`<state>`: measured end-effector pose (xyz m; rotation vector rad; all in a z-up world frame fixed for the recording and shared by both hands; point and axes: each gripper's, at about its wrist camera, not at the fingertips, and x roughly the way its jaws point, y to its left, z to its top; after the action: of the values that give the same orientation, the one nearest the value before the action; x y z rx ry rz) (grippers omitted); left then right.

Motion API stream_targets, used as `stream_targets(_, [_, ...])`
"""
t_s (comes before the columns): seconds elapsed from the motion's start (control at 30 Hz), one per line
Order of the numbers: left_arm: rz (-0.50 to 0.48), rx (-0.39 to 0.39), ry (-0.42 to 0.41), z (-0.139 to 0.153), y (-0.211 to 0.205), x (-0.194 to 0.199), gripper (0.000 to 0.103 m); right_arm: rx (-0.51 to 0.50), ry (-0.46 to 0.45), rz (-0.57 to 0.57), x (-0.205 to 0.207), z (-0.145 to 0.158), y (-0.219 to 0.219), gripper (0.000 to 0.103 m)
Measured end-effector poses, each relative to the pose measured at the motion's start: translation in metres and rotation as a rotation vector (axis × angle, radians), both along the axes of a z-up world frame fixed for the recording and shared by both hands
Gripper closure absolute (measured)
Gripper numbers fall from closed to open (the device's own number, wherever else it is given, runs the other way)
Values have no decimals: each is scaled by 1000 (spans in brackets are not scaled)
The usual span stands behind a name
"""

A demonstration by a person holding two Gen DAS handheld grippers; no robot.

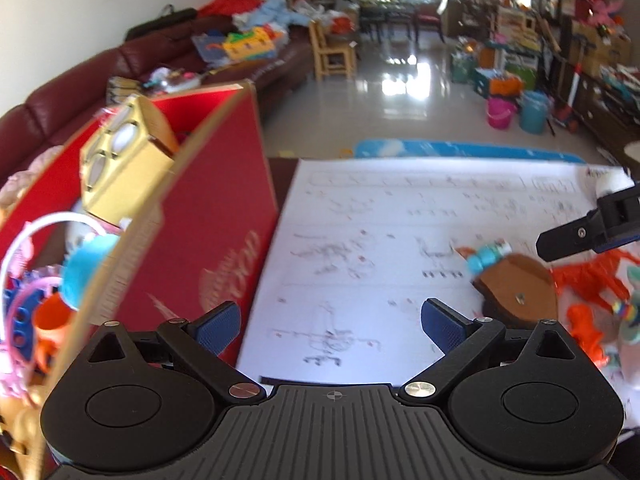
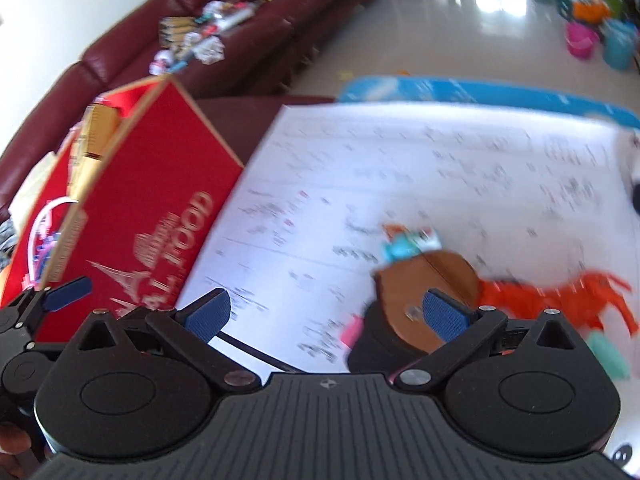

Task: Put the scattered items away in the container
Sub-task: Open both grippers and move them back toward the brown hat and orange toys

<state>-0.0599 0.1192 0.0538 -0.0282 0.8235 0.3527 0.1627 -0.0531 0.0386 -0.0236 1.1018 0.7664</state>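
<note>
**Both grippers empty over the sheet, toys to the right, box to the left**

Your left gripper point(image 1: 331, 322) hung with its blue pads spread wide and nothing between them, above the printed white sheet point(image 1: 400, 220). Your right gripper point(image 2: 327, 314) was spread the same way and also held nothing.

The container was a red cardboard box point(image 1: 224, 216) with raw brown edges and pale lettering, standing at the left side of the sheet. It was open at the top and already crowded: a tan carton with round windows point(image 1: 116, 160) leaned against its near wall, and a pink hoop point(image 1: 24, 240), a light-blue round piece point(image 1: 86, 268) and an orange cup point(image 1: 52, 320) lay lower down.

The scattered items lay at the right of the sheet. A brown disc on a dark base point(image 2: 424, 300) sat just ahead of your right gripper, its rim behind the right pad in that view. A small blue-and-white toy point(image 2: 404, 244) touched its far edge, and an orange figure with thin limbs point(image 2: 560, 296) lay just to its right. Motion blur hid the finer detail.

Between the box and the toys the sheet lay bare and flat. A blue mat point(image 1: 460, 150) edged its far side, and a dark red sofa point(image 1: 160, 52) stood beyond the box.
</note>
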Motion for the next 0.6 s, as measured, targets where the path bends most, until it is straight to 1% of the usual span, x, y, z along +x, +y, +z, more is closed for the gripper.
stream_targets(0.2, [-131,2,81,-38,-34,11,1,-21,111,-86,8,-40,-33,1])
stream_targets(0.4, [-306,11,116,-65,-74,17,1,-46,198,-148,11,-68,-54,1])
stream_targets(0.47, [-368,13,116,-72,-88,18,2,-46,211,-172,14,-74,-60,1])
stream_targets(0.6, [-468,18,103,-81,-113,24,3,-53,197,-189,17,-78,-65,1])
